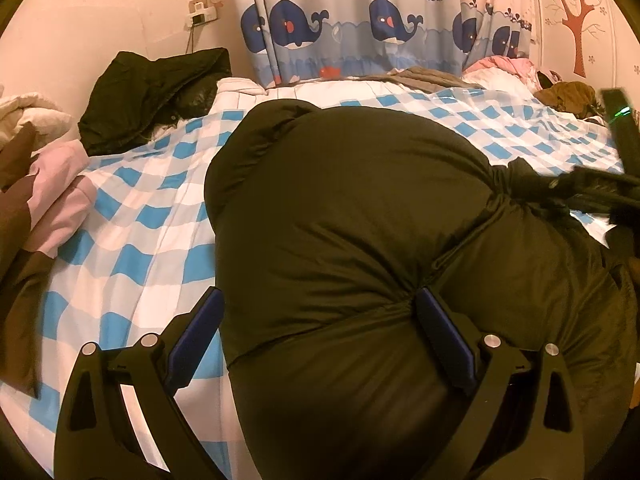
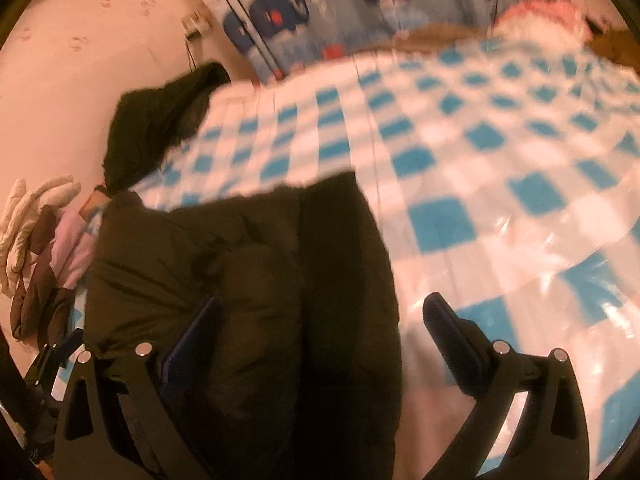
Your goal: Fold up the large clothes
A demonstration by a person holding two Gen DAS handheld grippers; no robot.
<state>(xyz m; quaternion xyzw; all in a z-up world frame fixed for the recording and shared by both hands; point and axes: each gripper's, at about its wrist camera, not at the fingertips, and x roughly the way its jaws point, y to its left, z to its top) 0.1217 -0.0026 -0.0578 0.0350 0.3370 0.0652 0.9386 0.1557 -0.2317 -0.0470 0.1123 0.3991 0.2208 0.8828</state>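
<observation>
A big dark olive puffer jacket point(image 1: 360, 208) lies bundled on the blue-and-white checked bed cover point(image 1: 132, 216). My left gripper point(image 1: 316, 312) is open, its jaws wide apart over the jacket's near left edge; the right finger point(image 1: 444, 340) presses into a seam fold. In the right wrist view, which is blurred, the same jacket point(image 2: 248, 280) fills the lower left. My right gripper point(image 2: 320, 320) is open, its left finger point(image 2: 192, 336) against the jacket and its right finger point(image 2: 452, 340) over the bed cover point(image 2: 480, 168). The right gripper also shows in the left wrist view point(image 1: 600, 184), dark and blurred.
Another dark jacket point(image 1: 148, 96) lies at the bed's far left corner by the wall. A pink and brown garment point(image 1: 44, 208) and white cloth point(image 1: 28, 116) lie at the left. Pink and brown clothes point(image 1: 520, 72) sit at the far right under the whale curtain point(image 1: 380, 28).
</observation>
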